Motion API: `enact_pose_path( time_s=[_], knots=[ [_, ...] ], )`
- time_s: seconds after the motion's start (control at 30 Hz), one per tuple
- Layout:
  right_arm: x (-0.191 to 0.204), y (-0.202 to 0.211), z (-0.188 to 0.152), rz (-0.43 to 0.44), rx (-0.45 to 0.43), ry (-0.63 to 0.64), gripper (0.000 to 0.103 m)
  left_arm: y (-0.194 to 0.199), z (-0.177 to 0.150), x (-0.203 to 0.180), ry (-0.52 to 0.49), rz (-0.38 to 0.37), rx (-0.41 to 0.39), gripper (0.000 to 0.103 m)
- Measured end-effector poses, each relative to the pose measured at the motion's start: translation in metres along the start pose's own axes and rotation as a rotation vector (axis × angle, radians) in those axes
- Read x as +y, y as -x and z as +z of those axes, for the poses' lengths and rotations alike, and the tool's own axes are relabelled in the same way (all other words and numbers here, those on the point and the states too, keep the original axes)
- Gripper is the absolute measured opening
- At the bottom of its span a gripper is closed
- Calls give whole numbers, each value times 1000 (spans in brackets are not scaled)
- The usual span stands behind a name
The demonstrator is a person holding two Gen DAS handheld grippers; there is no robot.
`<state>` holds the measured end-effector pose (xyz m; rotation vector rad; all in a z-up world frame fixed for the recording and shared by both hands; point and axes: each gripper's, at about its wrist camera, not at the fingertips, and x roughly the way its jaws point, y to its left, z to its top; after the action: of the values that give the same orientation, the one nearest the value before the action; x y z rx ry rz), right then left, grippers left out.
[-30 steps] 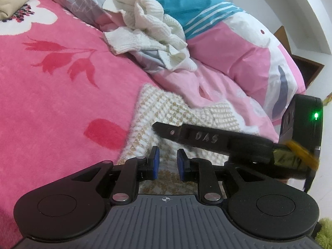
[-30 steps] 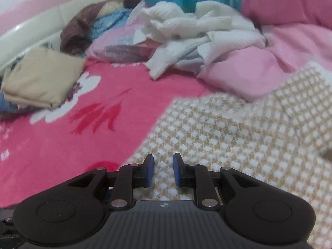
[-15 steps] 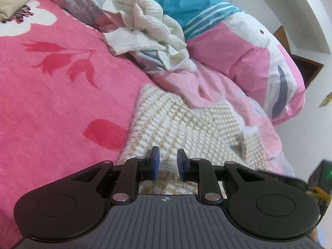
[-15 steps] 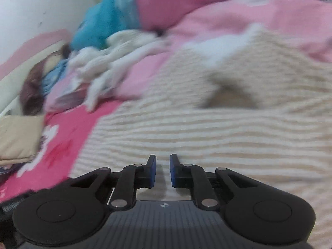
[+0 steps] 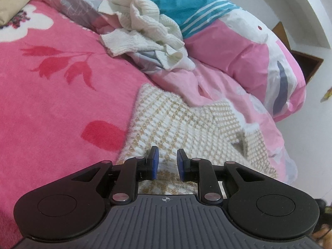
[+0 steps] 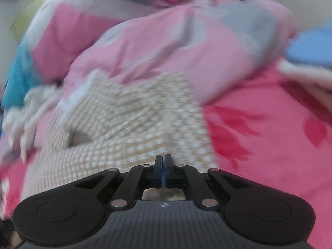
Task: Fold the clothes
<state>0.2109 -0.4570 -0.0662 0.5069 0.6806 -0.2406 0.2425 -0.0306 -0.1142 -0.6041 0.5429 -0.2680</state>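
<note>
Here the left gripper gapes over the checked knit (right gripper pressed together, empty).

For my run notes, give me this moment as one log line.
task: fold clothes | left gripper: open over checked knit | right gripper: shut, nothing seen between pads | white sweater: crumpled, untouched

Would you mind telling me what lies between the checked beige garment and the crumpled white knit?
In the left wrist view, a fold of the pink duvet separates the checked garment from the white knit.
</note>
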Motion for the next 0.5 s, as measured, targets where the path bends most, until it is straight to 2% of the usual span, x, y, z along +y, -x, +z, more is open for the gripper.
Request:
enact_pose_path(
  time_s=[0.07, 0.17, 0.33, 0.43, 0.5],
  knots=[
    [6, 7, 3, 18, -18, 9, 2, -1, 0, -5, -29, 13, 0, 25],
    [37, 6, 6, 121, -15, 51, 2, -1, -2, -10, -62, 25, 1, 26],
    [114, -33, -5, 274, 99, 189, 3, 0, -1, -9, -68, 25, 2, 26],
    [149, -60, -21, 334, 177, 247, 3, 0, -2, -9, -71, 26, 1, 26],
    [156, -70, -24, 339, 197, 256, 2, 0, -2, -9, -72, 25, 1, 26]
  ],
)
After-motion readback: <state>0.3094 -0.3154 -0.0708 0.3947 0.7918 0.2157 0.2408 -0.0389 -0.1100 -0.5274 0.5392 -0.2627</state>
